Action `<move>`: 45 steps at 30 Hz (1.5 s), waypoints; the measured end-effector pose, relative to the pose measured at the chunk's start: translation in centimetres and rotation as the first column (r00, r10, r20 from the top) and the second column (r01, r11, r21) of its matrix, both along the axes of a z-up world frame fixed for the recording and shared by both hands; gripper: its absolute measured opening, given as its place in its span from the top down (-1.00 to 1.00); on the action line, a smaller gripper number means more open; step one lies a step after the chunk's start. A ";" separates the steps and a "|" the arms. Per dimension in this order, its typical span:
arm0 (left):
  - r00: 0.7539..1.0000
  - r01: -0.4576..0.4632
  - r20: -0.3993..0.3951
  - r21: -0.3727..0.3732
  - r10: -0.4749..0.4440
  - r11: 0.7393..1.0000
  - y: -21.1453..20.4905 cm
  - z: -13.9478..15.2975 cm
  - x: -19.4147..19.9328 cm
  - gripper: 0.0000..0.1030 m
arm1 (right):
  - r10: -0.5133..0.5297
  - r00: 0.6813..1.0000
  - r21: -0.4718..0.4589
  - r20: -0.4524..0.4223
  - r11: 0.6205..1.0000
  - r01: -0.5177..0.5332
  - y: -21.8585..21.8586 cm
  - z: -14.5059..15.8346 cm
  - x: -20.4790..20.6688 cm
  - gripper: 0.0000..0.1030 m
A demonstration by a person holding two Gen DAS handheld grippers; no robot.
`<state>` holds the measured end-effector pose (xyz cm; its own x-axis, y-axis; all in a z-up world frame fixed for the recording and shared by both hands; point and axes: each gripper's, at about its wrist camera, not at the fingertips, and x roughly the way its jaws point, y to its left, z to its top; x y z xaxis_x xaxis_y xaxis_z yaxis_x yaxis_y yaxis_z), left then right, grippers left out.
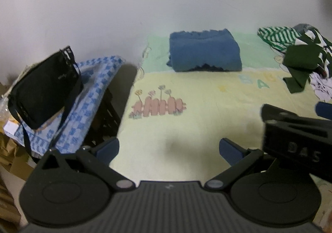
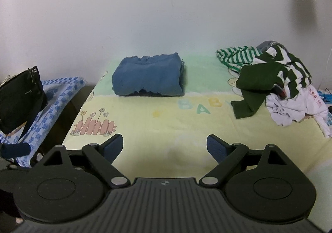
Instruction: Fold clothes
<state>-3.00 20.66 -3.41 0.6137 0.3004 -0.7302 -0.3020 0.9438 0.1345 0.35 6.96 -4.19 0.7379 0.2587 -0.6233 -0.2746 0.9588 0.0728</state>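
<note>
Both tongs are matte black plastic: a ribbed grey-black centre plate with a small round emblem, flanked by two large round discs, from which angled link arms with silver rivets run out to the fingers. The left tongs (image 1: 169, 149) and right tongs (image 2: 165, 147) carry dark blue ribbed pads (image 2: 113, 147) on the inner finger faces. In the left view, the right tongs' black body shows raised letters "DAS"
</note>
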 end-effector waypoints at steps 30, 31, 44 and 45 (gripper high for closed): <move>0.999 -0.041 0.008 0.002 0.041 0.999 2.2 0.3 -0.2 -0.99 | -0.040 0.997 -0.027 -0.066 0.999 0.039 0.9 0.2 0.5 -0.74; 0.999 -0.037 0.006 0.001 0.037 0.999 2.2 0.3 0.0 -0.99 | -0.043 0.997 -0.037 -0.058 0.998 0.041 1.0 0.3 0.5 -0.74; 1.000 -0.015 -0.001 -0.019 0.015 1.000 1.5 0.1 1.5 -0.99 | -0.081 0.996 -0.058 -0.043 0.995 0.079 0.4 0.7 1.2 -0.74; 1.000 -0.016 0.000 -0.021 0.016 1.000 1.5 0.1 1.5 -0.99 | -0.082 0.996 -0.055 -0.046 0.995 0.079 0.4 0.7 1.2 -0.74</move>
<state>-1.45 22.15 -3.30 0.6089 0.2947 -0.7365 -0.3169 0.9415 0.1146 1.55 7.32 -3.49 0.7239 0.1653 -0.6698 -0.1936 0.9805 0.0328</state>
